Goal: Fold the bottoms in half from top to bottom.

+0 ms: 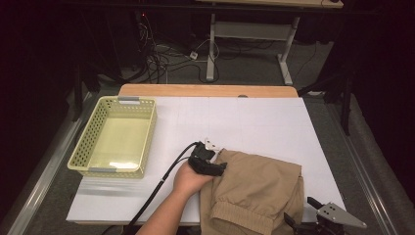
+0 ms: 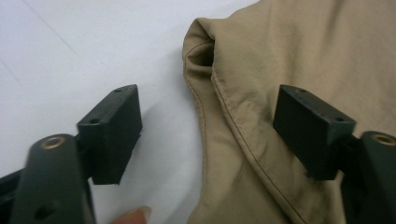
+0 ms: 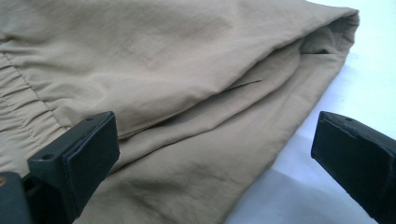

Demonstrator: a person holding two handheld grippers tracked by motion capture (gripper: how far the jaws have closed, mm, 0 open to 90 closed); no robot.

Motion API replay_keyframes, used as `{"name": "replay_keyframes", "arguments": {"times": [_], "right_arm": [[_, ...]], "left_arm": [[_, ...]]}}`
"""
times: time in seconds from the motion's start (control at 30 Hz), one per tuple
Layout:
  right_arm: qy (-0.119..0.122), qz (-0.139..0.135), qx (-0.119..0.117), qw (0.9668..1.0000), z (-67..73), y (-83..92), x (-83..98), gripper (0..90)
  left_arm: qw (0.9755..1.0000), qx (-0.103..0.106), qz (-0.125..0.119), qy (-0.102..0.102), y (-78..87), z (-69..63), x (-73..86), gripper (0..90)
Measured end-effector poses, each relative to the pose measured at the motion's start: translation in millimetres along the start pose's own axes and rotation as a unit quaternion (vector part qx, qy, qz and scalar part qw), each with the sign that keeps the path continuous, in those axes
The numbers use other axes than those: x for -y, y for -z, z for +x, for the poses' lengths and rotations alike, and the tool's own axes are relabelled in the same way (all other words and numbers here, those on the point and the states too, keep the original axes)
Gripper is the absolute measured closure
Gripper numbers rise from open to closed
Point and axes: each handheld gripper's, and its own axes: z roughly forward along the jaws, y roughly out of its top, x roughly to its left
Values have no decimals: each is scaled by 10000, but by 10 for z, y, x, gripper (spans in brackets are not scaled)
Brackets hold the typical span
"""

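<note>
Khaki trousers [image 1: 257, 188] lie folded at the lower right of the surface [image 1: 244, 122]. My left gripper [image 2: 205, 135] has its fingers apart astride a hem; the right gripper [image 3: 215, 163] is open. I'd seat deeper before clamping.

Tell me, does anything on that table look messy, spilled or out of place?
Nothing stands out. The folded tan trousers lie flat near the white table's front edge, a little rumpled but unspoiled, and the yellow basket sits square on the left with nothing spilled around it.
</note>
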Motion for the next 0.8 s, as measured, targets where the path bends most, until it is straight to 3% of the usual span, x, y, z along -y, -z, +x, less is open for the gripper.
{"name": "replay_keyframes", "arguments": {"times": [0.1, 0.2, 0.37, 0.47, 0.53, 0.63, 0.7, 0.8], "right_arm": [[-58, -27, 49, 10000, -25, -2, -9, 36], [-112, -36, 87, 9999, -15, 2, -42, 65], [-139, 21, 254, 9996, -9, -23, -179, 148], [-236, -5, 385, 9990, -61, -79, -309, 172], [-176, 75, 567, 9982, -133, -167, -415, 178], [-384, 152, 619, 9972, -224, -270, -511, 196], [-424, 358, 818, 9951, -332, -429, -626, 211], [-635, 518, 844, 9931, -441, -549, -647, 219]], "left_arm": [[9999, 97, -100, -71, 19, -23, 33, 407], [9992, 233, -190, -281, 33, -45, 69, 593], [9986, 413, -220, -228, 38, -19, 78, 735], [9984, 476, -233, -211, 39, -5, 79, 772], [9983, 498, -242, -207, 40, -3, 81, 788], [9982, 486, -248, -239, 41, -14, 83, 809], [9981, 477, -262, -285, 45, -23, 87, 815], [9981, 465, -275, -285, 45, -27, 89, 817]]}}
